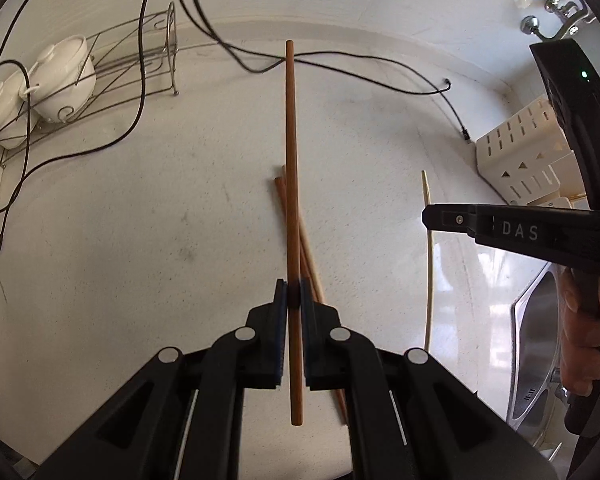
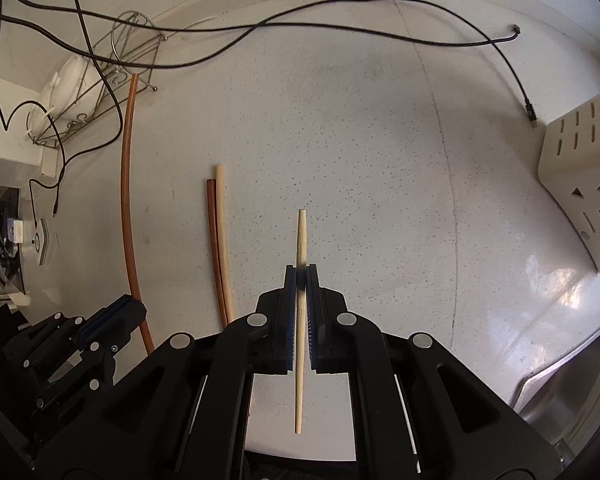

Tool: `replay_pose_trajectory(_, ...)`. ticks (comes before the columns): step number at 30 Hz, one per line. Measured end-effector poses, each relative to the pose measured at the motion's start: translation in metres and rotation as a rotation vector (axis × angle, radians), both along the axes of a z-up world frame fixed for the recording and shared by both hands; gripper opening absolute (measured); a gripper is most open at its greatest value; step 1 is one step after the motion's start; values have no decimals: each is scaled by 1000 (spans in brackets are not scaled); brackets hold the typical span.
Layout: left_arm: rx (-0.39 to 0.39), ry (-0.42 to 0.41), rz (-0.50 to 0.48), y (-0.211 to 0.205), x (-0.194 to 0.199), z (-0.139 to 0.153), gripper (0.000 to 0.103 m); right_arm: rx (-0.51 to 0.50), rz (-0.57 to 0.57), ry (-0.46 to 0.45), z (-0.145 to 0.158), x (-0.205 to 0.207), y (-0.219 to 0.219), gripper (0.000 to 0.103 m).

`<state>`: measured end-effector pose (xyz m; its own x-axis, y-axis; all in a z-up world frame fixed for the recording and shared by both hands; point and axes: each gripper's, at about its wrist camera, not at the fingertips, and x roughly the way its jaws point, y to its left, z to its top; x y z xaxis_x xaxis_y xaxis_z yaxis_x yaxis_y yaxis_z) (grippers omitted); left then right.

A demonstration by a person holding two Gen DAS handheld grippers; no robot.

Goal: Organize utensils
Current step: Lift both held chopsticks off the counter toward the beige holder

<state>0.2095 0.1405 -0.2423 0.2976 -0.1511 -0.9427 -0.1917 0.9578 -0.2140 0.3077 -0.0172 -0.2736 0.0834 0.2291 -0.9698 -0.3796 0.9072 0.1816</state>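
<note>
Jaws of the left gripper (image 1: 294, 298) clamp a brown chopstick (image 1: 291, 168) clear of the table (image 1: 140, 240); jaws of the right gripper (image 2: 301, 280) clamp a pale chopstick (image 2: 301, 236). We see two more chopsticks (image 2: 220, 240) lying mid-table. Only the left wrist view shows the person's hand (image 1: 584, 340) and the taps (image 1: 552, 4) at the far right corner. The slotted holder (image 2: 580, 184) and the sink (image 2: 572, 384) appear at the right edge in both.

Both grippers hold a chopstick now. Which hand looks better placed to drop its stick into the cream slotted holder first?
Probably the right. The right gripper, shut on the pale chopstick, has the cream holder close on its right side. The left gripper, gripping the brown chopstick, sits farther away, with the right gripper between it and the holder.
</note>
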Motion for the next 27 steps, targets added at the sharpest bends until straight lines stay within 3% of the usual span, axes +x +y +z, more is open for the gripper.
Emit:
replay_pose_trajectory(12, -28, -238, -88, -55, 29, 63, 6, 101, -146, -231, 103, -4, -95, 5)
replay_pose_trajectory(27, -47, -544, -266, -150, 82, 153, 6, 122, -362, -470, 175, -4, -210, 5)
